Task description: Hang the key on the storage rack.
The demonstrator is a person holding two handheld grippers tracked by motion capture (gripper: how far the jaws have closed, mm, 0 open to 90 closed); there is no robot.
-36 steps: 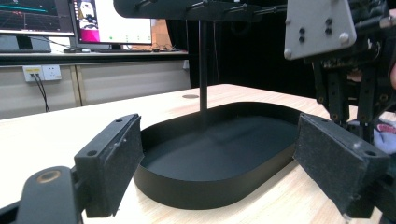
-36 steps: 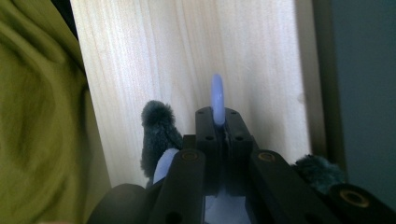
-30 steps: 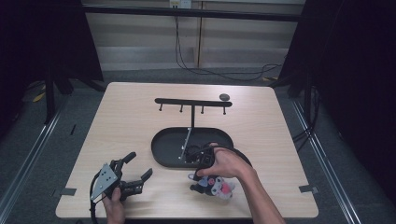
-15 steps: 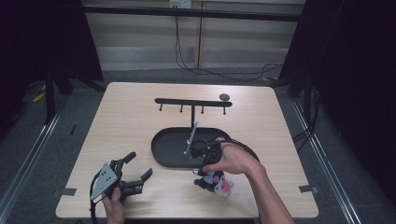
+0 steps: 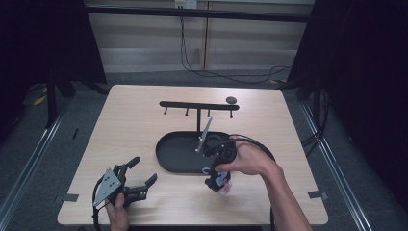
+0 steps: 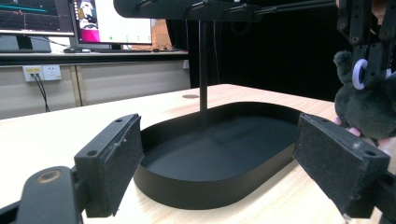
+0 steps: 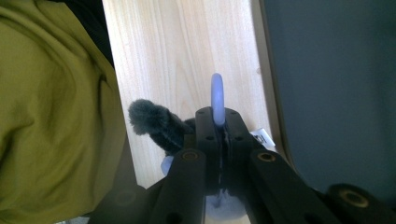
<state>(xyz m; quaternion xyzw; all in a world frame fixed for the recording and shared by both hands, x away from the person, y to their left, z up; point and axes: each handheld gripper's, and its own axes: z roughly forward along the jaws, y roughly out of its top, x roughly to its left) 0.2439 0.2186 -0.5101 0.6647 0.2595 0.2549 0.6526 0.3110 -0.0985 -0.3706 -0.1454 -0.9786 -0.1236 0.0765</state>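
I'm holding the plush toy [image 5: 220, 181] by its pale ring [image 7: 217, 99], right gripper [image 5: 215, 174] clamped tight, just off the black tray's [image 5: 173, 161] near rim; left gripper [image 5: 139, 177] is resting wide, nearer me.

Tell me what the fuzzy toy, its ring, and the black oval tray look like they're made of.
Fuzzy toy: dark grey plush fabric, judging by its fluffy pile and soft outline. Ring: smooth, pale bluish-white, probably plastic, with an even, slightly glossy surface. Black oval tray: rigid with a thin upright wall and a matte black finish; painted metal or plastic, and the look alone doesn't settle which.
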